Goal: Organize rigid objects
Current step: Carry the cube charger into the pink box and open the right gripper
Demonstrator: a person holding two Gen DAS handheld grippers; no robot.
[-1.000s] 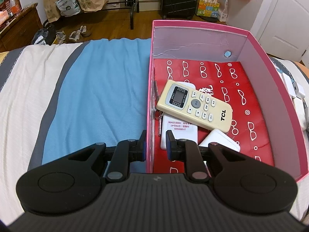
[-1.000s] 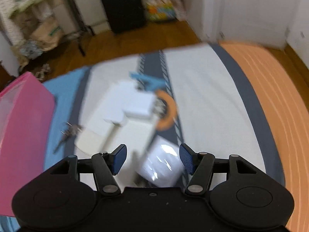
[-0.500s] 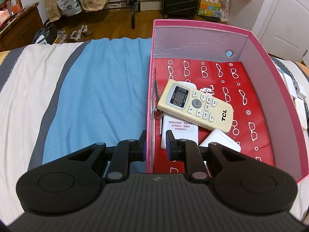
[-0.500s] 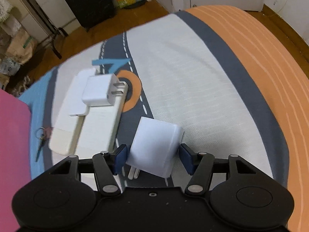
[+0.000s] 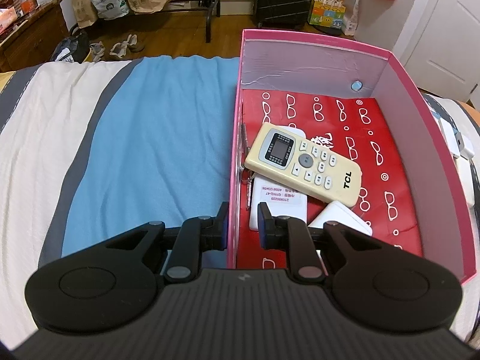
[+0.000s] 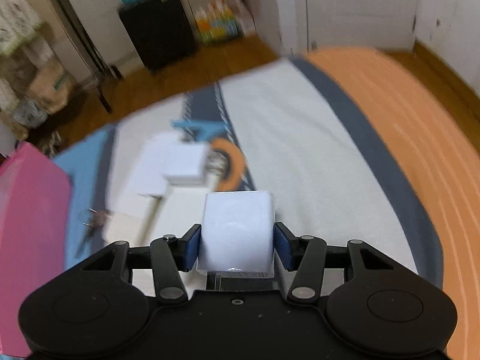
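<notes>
Both tongs are in view. Left tongs (image 5: 242, 225) are nearly closed across the near end of the left wall of the pink cardboard box (image 5: 420, 138); one finger is outside the wall and the other inside, but I cannot tell if the pads press on it. This box stands on the striped bed cover (image 5: 60, 138), at the right edge of its blue stripe. Inside it, on a red lining, lies a cream plastic remote control (image 5: 303, 165) over a white flat device (image 5: 279, 207). Right tongs (image 6: 237, 247) are closing on a white cube-shaped plug adapter (image 6: 237, 228); the blue pads touch its two sides. Beyond it, blurred, more white chargers (image 6: 177, 165) lie on the bed near the box's outer wall.
</notes>
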